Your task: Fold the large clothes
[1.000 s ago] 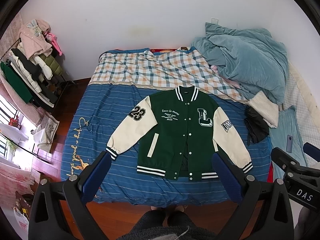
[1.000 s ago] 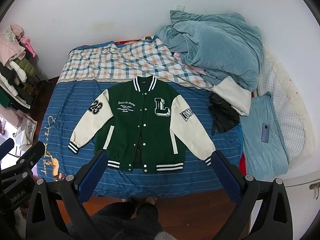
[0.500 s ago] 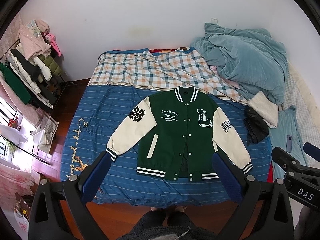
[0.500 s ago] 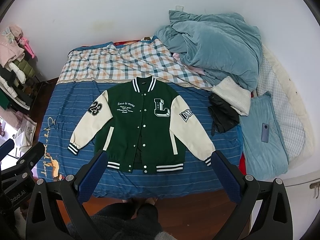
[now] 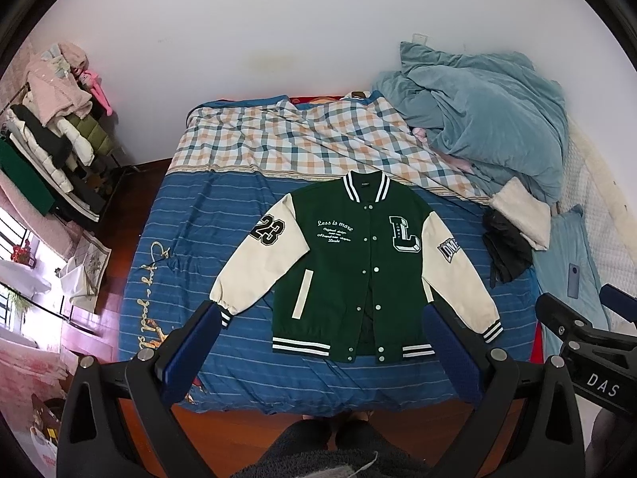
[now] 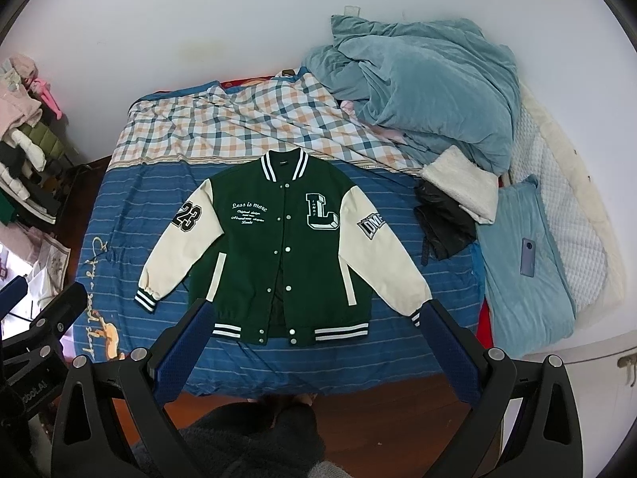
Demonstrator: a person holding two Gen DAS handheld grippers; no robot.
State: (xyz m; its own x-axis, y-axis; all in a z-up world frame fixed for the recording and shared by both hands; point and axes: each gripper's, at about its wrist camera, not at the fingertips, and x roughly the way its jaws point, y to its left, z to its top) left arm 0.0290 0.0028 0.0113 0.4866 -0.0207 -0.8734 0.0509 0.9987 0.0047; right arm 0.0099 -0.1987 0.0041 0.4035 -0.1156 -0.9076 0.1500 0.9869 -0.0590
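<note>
Changing since a second ago: next to nothing; only a slight drift of both views, no drop toward the bed.
Left gripper: hovering high above the foot of the bed, blue pads spread wide, nothing between them.
Right gripper: same height and pose, fingers wide apart and empty, well clear of the cloth.
Jacket: lying flat, front up and snapped shut, in the same place on the blue striped sheet; collar at 12 o'clock, striped hem at 6 o'clock, cream sleeves angled out to 8 and 4 o'clock.
Surroundings: heaped blue duvet at 2 o'clock, black garment and phone at 3 o'clock, all apart from the jacket.
Person: standing at 6 o'clock, legs just off the bed edge.
Meaning for the task: folding not yet begun; no crease, no sleeve brought in.
Likely next: coming down on a sleeve cuff or shoulder, probably one side per gripper.
Risk: thick body and slick sleeves likely to spring back or slide from a shallow pinch.
</note>
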